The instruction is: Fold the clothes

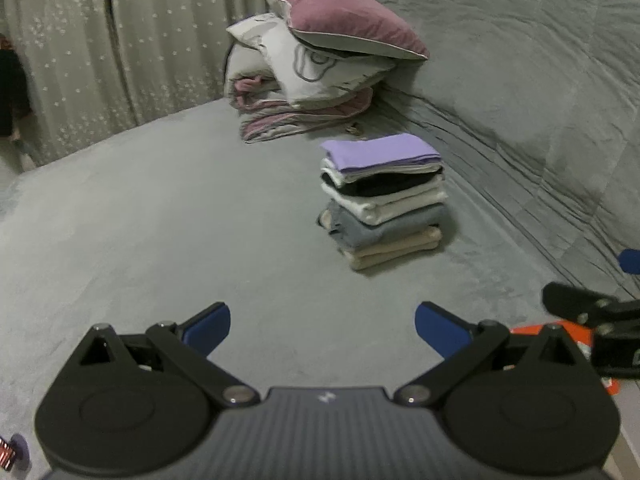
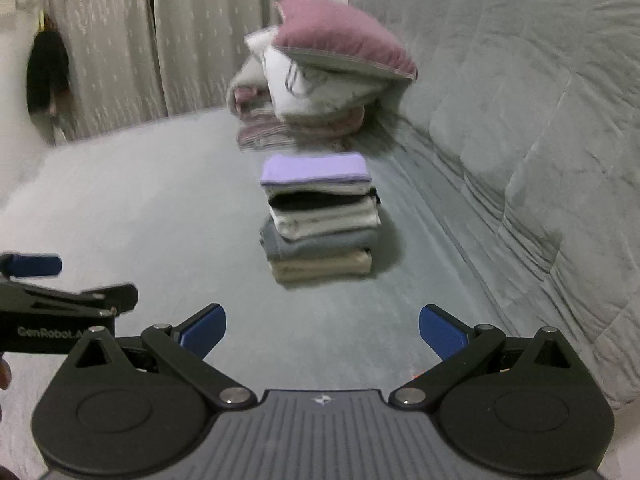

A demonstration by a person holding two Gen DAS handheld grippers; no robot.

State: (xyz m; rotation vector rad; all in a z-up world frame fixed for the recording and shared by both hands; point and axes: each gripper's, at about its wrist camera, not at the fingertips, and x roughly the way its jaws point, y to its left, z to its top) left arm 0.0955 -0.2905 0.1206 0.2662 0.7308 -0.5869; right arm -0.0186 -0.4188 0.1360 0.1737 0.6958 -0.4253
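At the far left of the left wrist view a small striped object (image 1: 8,453) is cut off by the frame edge and cannot be identified. A dark hanging shape (image 2: 47,76) against the curtain (image 1: 120,40) is sliced at that view's border, while the right wrist view shows it whole but too blurred to name.

The left gripper (image 1: 322,330) hangs over bare grey bed cover (image 1: 160,220), its blue fingers (image 1: 208,330) spread wide with nothing between them. In the right wrist view only its side profile enters from the left, with a printed label that runs out of frame.

Behind, a heap of pillows (image 1: 320,56) and folded bedding sits near the curtain; the right wrist view smears it with motion blur. A tiny object (image 1: 354,130) on the cover just in front of the heap shows only in the left wrist view and is too small to tell.

The stack of folded clothes (image 1: 384,200) stands on the bed right of centre, purple piece on top and beige at the bottom, near the padded backrest (image 1: 540,80) but apart from it.

The right gripper (image 2: 322,332) is likewise spread wide and empty, pointing at the stack. Open cover lies between both grippers and the stack, and broadly to its left.

An orange patch (image 1: 560,330) shows behind the right gripper in the left wrist view, mostly hidden.
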